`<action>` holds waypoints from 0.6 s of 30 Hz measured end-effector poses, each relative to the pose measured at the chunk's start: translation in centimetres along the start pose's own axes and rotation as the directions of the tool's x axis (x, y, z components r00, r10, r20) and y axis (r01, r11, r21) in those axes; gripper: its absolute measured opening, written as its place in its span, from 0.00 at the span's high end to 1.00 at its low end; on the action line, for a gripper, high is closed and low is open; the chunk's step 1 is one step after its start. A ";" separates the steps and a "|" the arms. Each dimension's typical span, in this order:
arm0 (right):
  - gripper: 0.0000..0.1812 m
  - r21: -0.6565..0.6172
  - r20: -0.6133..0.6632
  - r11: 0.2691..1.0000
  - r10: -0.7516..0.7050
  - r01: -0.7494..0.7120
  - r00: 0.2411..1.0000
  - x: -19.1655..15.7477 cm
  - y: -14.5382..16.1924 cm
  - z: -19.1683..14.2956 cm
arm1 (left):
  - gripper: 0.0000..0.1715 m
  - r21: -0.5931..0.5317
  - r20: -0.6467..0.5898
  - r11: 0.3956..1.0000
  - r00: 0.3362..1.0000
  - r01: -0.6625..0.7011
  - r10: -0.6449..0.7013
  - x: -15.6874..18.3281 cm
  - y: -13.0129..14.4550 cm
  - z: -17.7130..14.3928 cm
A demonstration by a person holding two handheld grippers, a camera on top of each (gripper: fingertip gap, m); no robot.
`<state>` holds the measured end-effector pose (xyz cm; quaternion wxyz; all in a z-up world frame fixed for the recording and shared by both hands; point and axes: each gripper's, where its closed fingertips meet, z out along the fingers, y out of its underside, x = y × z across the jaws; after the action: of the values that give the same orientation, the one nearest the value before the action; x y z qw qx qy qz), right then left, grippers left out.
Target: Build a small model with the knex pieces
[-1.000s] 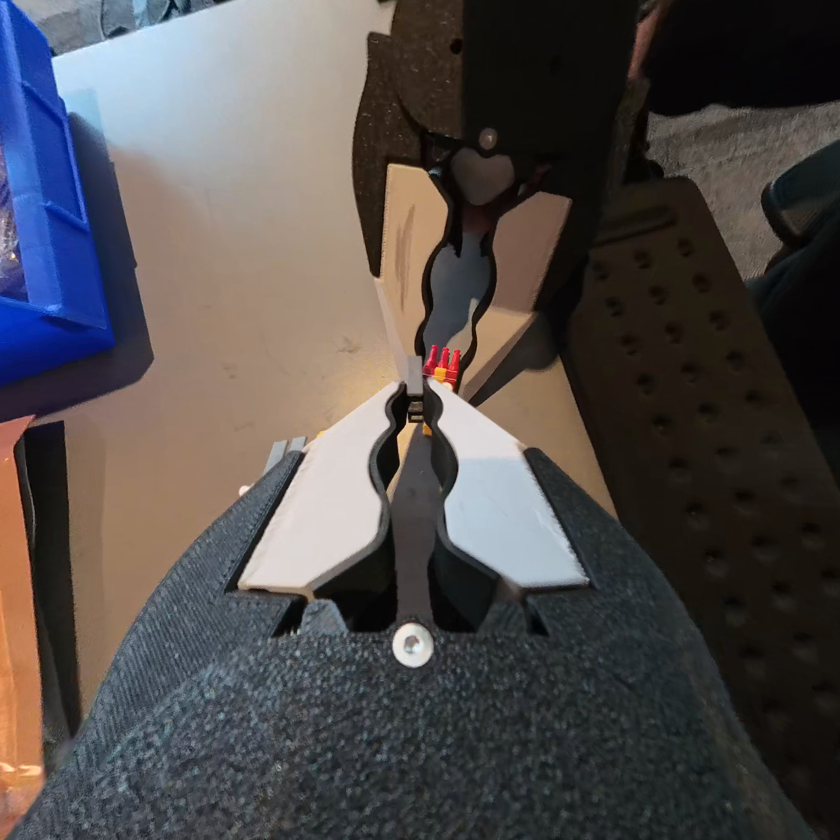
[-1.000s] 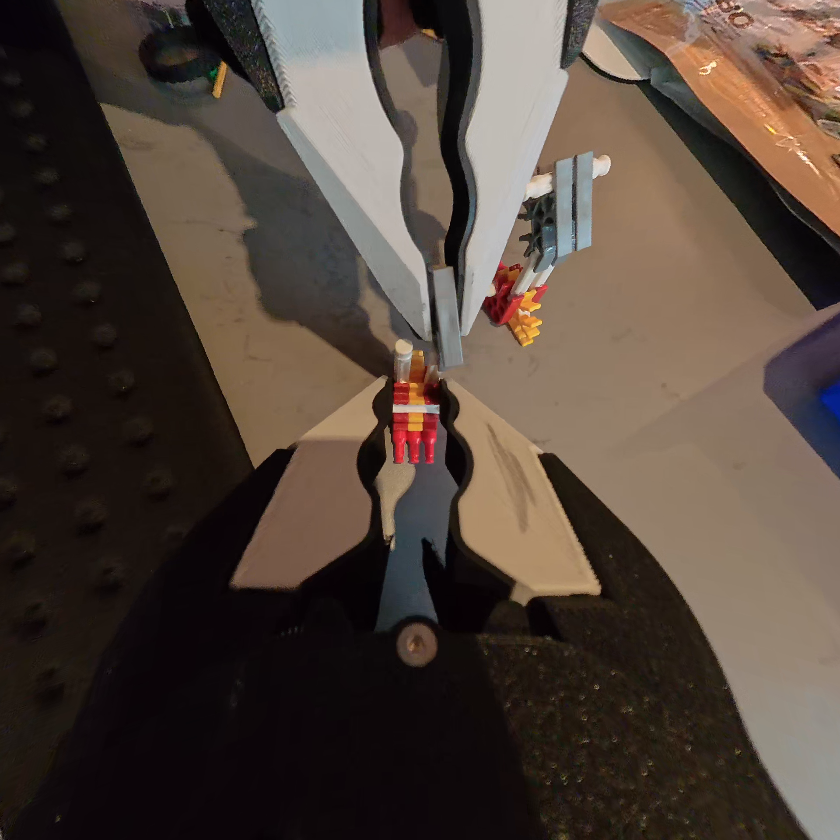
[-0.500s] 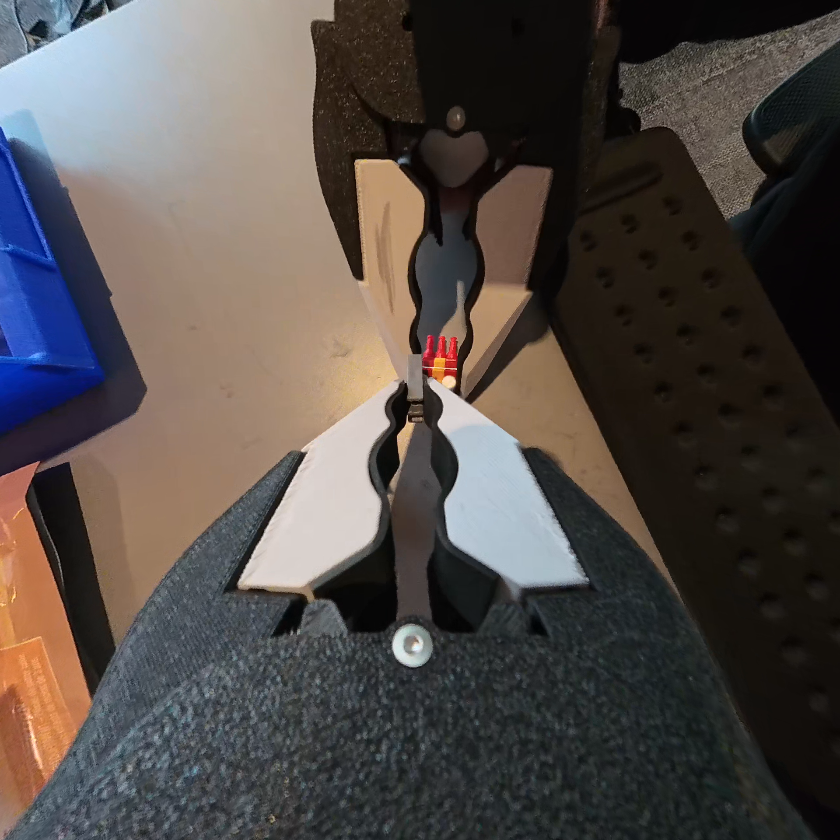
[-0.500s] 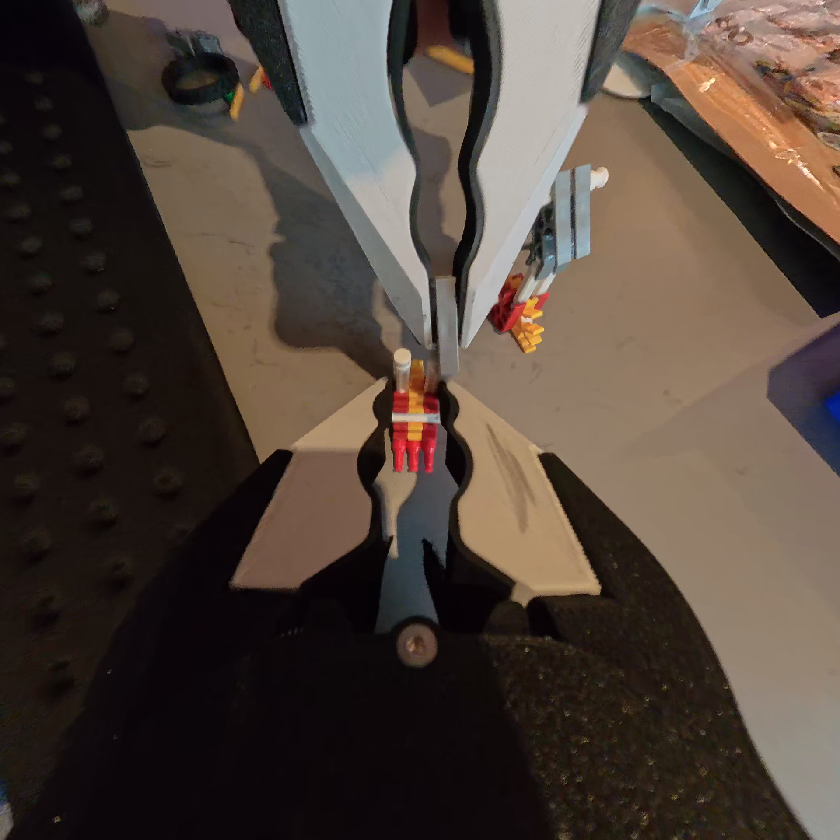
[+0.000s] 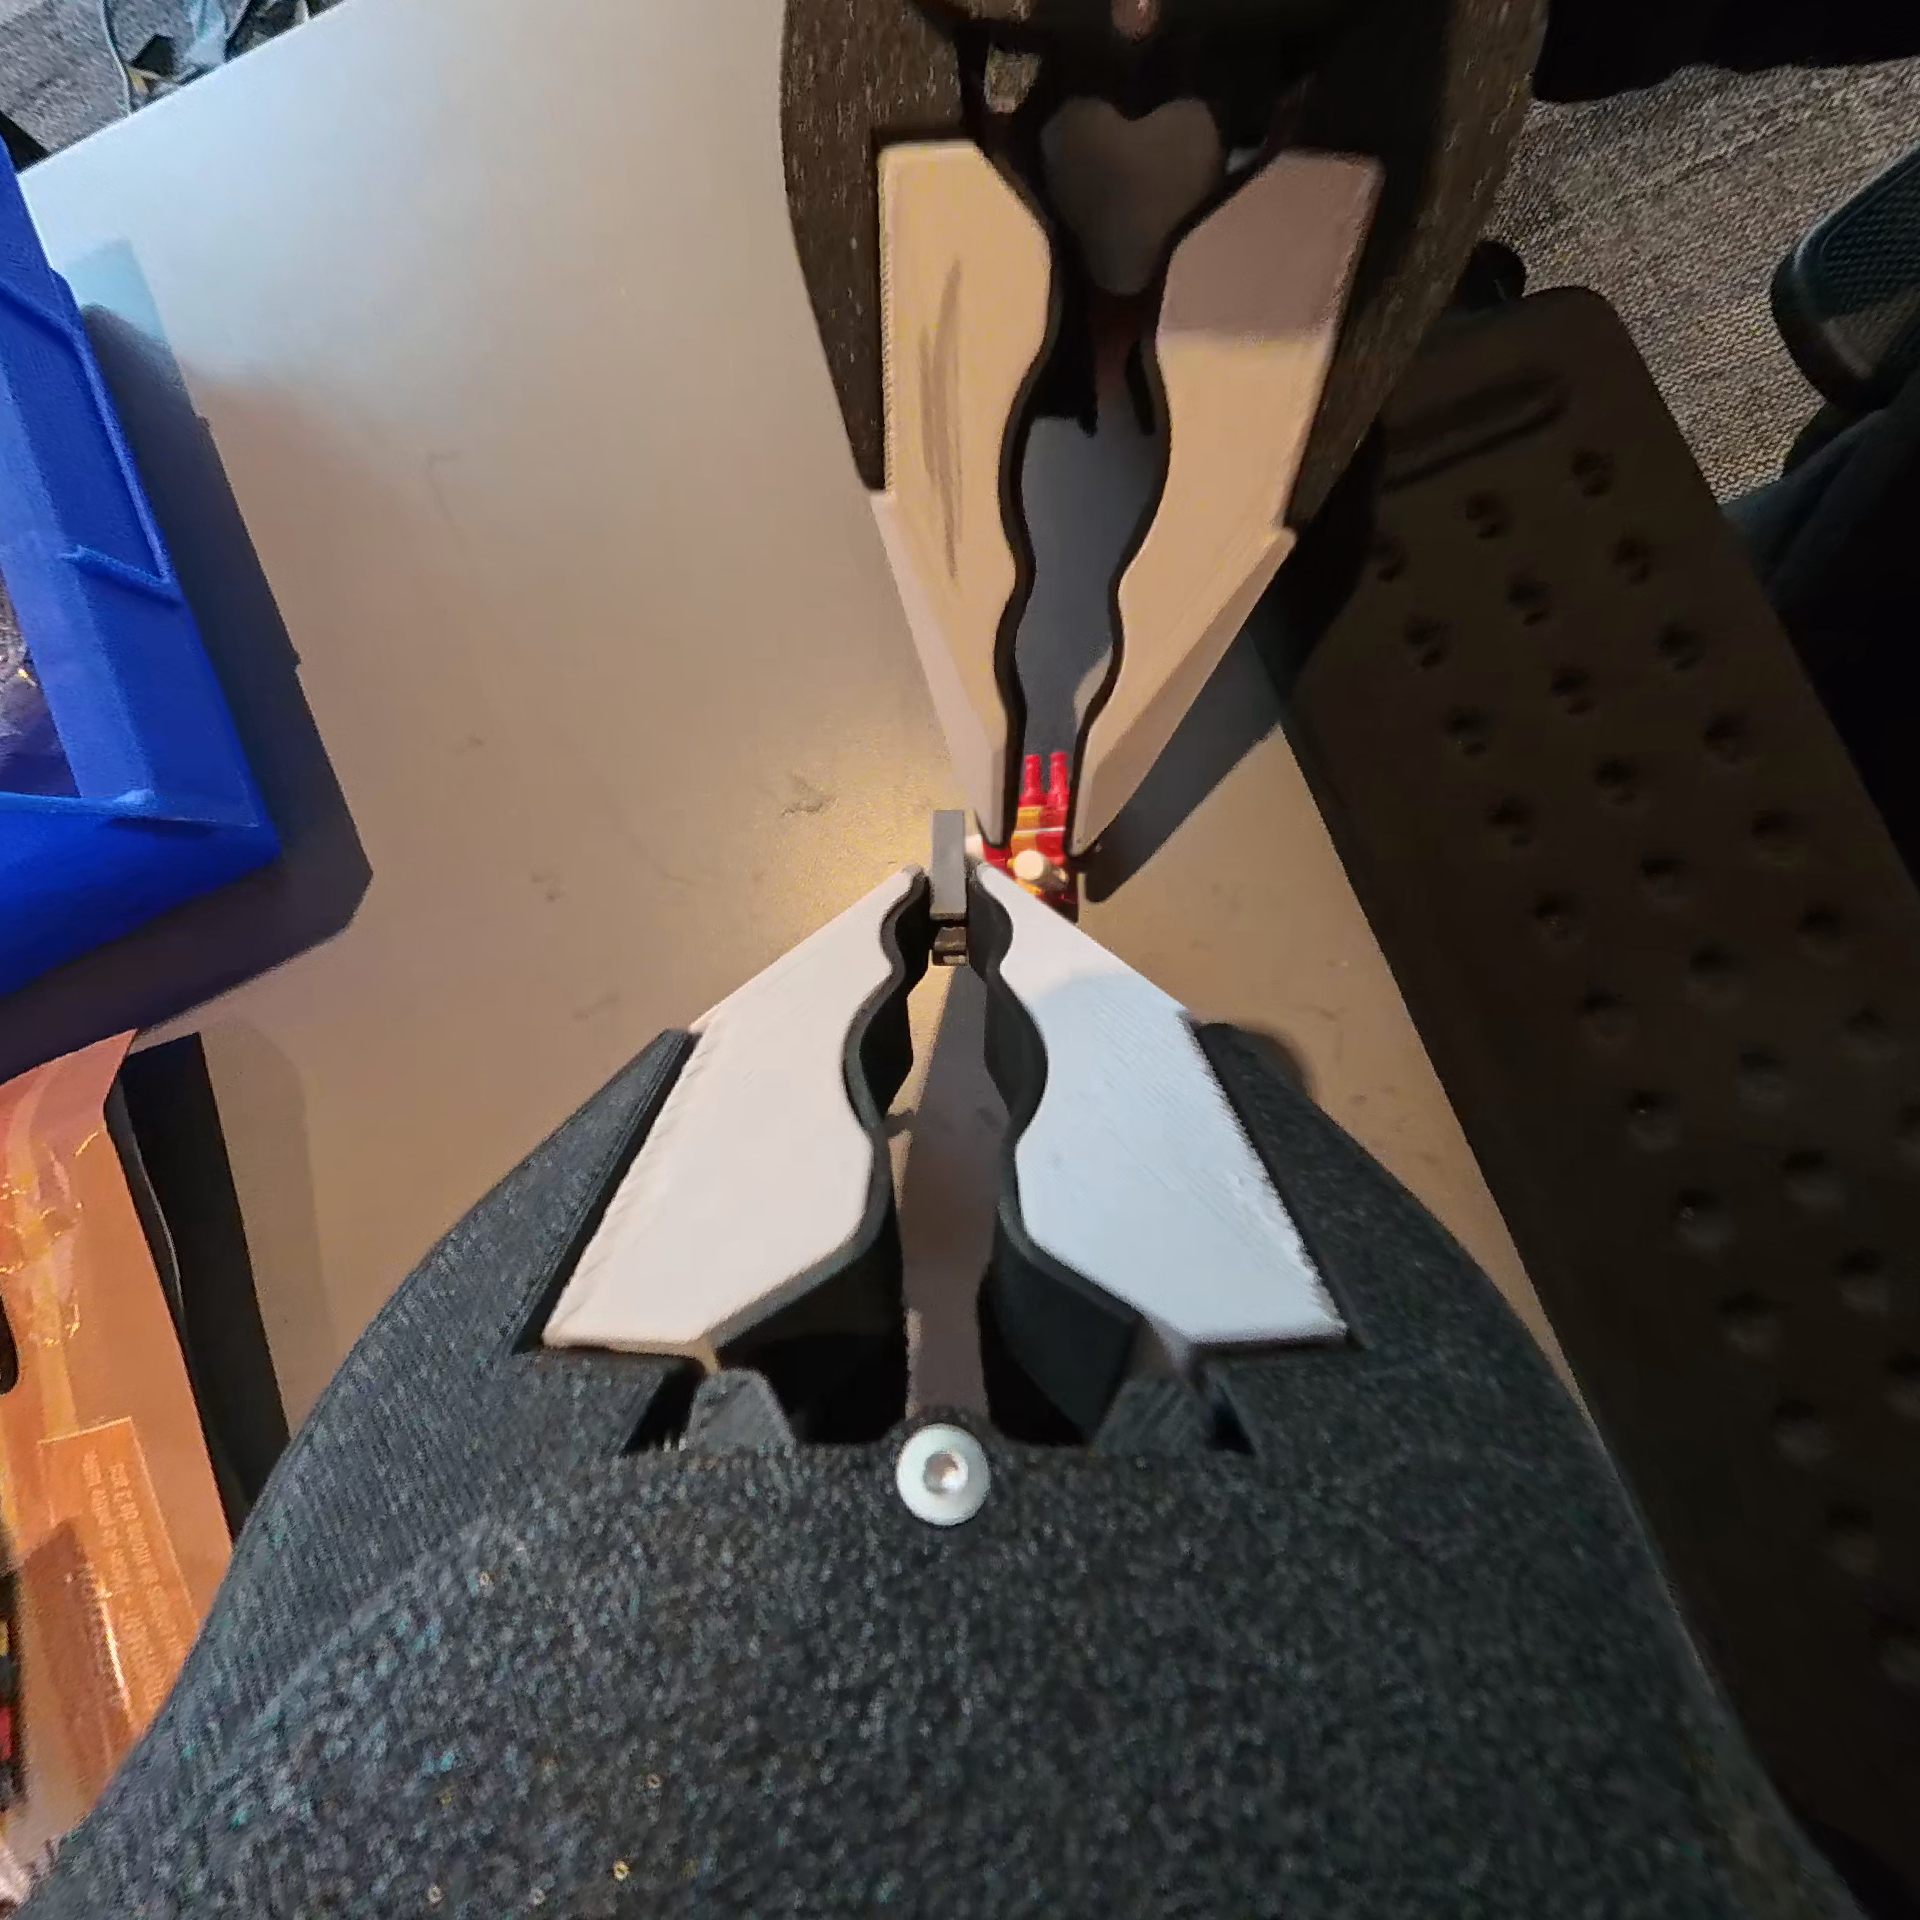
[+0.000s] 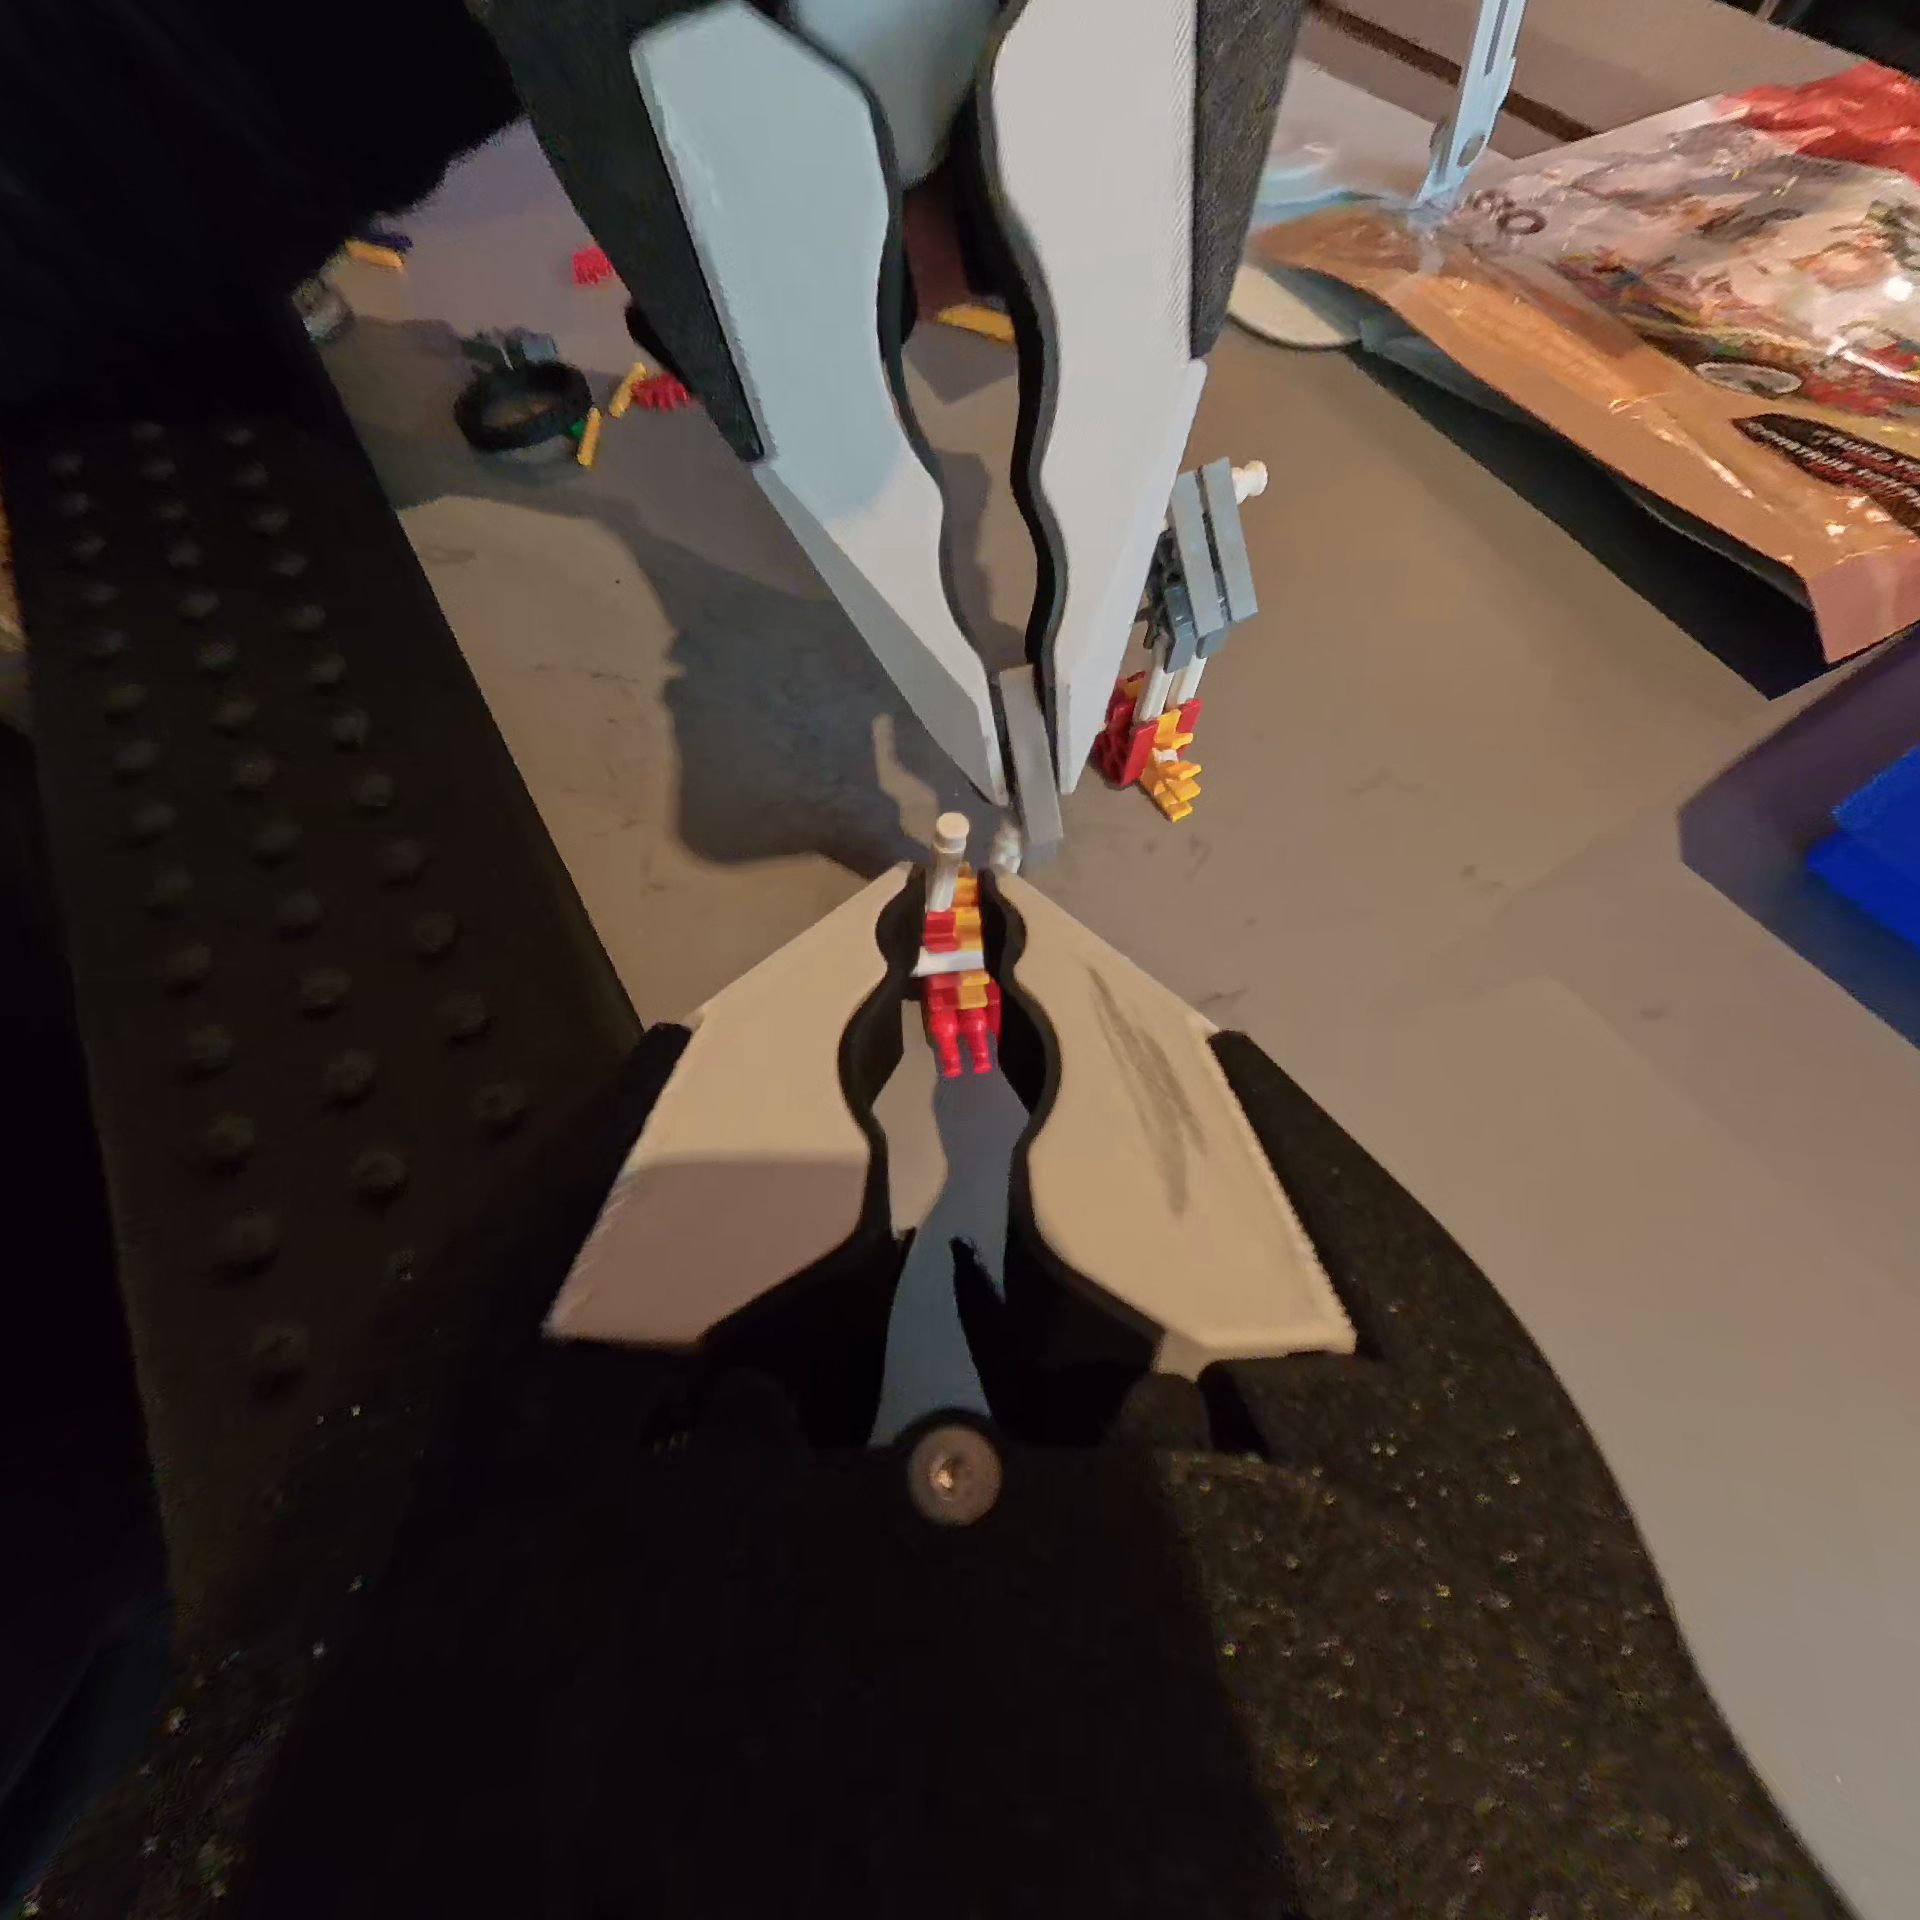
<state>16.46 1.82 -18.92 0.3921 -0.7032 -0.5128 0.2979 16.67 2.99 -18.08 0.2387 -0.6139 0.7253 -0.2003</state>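
My left gripper is shut on a small grey flat piece, which sticks out past its tips. My right gripper is shut on a small red, yellow and white brick assembly with a white peg pointing forward. The two grippers face each other tip to tip above the grey table. In the right wrist view the left gripper holds the grey piece just right of the white peg, close to it. In the left wrist view the right gripper holds the assembly just right of the grey piece.
A second assembly of grey, white, red and yellow pieces stands on the table behind the left gripper. A blue bin is at the left. A plastic bag, a black tyre and loose small pieces lie farther off. A black studded mat borders the table. Left and right tips are no more than a few centimetres apart.
The two grippers have drawn closer and the right one now stands higher and steeper. The grey piece has shifted to the side of the white peg. Both grips are unchanged.
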 end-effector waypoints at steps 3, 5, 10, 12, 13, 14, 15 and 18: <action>0.94 0.020 -0.028 1.000 0.024 -0.023 0.999 0.8 0.0 -1.2 | 0.97 0.003 0.005 1.000 1.000 0.000 0.000 0.0 -0.1 0.1; 0.94 0.028 -0.039 0.999 0.044 -0.043 0.998 1.1 0.1 -1.1 | 0.97 0.002 0.002 1.000 1.000 -0.002 0.002 0.1 -0.2 0.2; 0.92 -0.026 -0.102 1.000 -0.001 -0.002 0.995 1.5 0.7 0.2 | 0.97 -0.021 -0.011 1.000 1.000 0.004 -0.004 0.4 0.5 1.5; 0.92 -0.057 -0.116 0.998 -0.018 0.011 0.993 1.7 1.2 0.1 | 0.97 -0.038 -0.008 0.999 1.000 0.006 -0.007 0.6 0.7 1.3; 0.92 -0.066 -0.128 0.998 -0.020 0.011 0.992 1.8 1.5 0.0 | 0.97 -0.032 -0.004 0.999 1.000 0.022 -0.022 0.5 0.6 1.0; 0.92 -0.060 -0.125 0.998 -0.017 0.010 0.992 1.7 1.4 -0.3 | 0.97 -0.012 -0.010 0.999 0.999 0.050 -0.050 0.5 0.4 0.8; 0.92 -0.049 -0.118 0.999 -0.019 0.013 0.993 1.4 1.3 -0.6 | 0.97 0.001 -0.005 0.998 0.998 0.066 -0.066 0.4 0.4 0.6; 0.92 -0.069 -0.140 0.997 -0.051 0.041 0.989 1.0 1.6 -1.5 | 0.97 0.034 -0.004 0.993 0.994 0.113 -0.113 1.1 0.0 0.3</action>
<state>18.80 2.16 -19.51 0.4109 -0.7231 -0.5093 0.2210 16.74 1.87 -18.43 0.2367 -0.6495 0.6861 -0.2268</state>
